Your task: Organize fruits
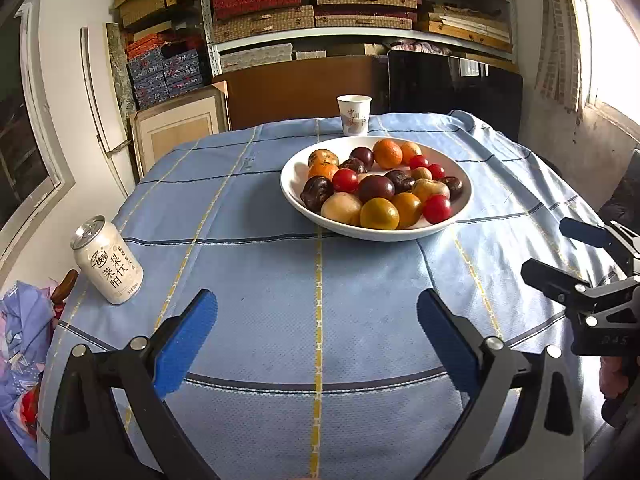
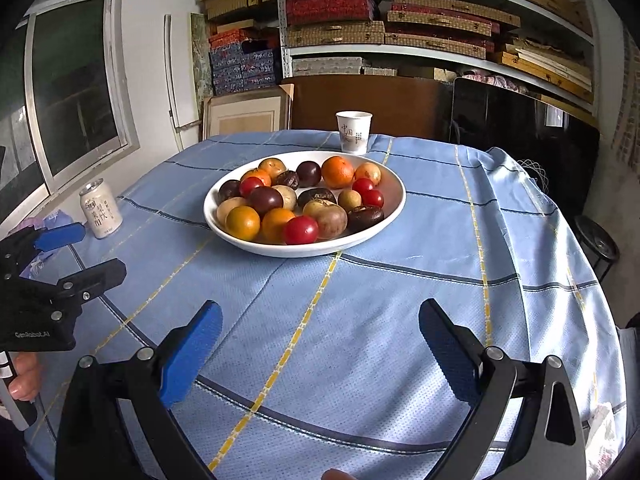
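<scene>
Both grippers [image 1: 318, 336] [image 2: 320, 344] gape, fruit bowl [image 1: 460, 216] well ahead.

We see a woven cloth table cover [image 1: 320, 280], pale blue, matt, with a fine dimpled weave. On it rests a white bowl [image 1: 292, 184] that looks like glazed ceramic, smooth and glossy. Its fruits [image 1: 376, 184] differ in finish: the red ones are shiny and smooth-skinned, the orange ones faintly pebbled, the dark brown ones dull and wrinkled. We note a metal drink can [image 1: 108, 262] with a bright bare top and a satin printed wall, and a matt paper cup [image 1: 354, 114]. The left gripper [image 1: 318, 334] and right gripper [image 2: 320, 336] show matt black plastic arms, bright metal screws, and blue, finely textured pads [image 1: 184, 344].
</scene>
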A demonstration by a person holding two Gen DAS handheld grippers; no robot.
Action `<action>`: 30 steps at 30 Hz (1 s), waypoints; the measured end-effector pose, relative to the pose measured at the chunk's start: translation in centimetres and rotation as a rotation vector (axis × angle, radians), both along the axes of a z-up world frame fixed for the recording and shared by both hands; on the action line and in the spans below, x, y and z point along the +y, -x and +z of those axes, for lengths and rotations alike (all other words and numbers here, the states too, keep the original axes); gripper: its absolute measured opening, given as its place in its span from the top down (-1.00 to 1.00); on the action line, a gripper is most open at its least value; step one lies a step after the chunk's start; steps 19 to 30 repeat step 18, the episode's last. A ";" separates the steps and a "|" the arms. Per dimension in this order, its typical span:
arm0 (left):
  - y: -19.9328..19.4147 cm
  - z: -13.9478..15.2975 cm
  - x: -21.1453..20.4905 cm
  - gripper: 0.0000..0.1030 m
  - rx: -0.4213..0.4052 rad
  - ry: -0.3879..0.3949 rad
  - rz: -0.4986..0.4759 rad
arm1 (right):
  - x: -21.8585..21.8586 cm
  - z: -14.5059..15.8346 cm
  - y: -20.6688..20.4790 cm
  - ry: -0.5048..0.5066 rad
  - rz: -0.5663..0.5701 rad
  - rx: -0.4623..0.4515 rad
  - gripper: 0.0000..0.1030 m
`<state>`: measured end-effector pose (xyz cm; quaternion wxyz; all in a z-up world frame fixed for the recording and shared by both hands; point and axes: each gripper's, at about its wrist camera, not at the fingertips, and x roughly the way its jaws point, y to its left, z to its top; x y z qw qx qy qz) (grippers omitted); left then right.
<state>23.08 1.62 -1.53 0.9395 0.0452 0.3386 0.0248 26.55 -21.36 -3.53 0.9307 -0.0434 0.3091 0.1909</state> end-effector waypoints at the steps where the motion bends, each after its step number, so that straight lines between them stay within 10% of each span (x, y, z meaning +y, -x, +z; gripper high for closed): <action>1: 0.0 0.0 0.0 -0.91 0.000 -0.001 0.000 | 0.0 0.0 0.0 -0.002 0.001 -0.001 -0.93; 30: -0.1 -0.1 0.2 -0.91 -0.011 -0.006 0.018 | -0.1 0.1 0.0 -0.004 -0.002 0.002 -0.93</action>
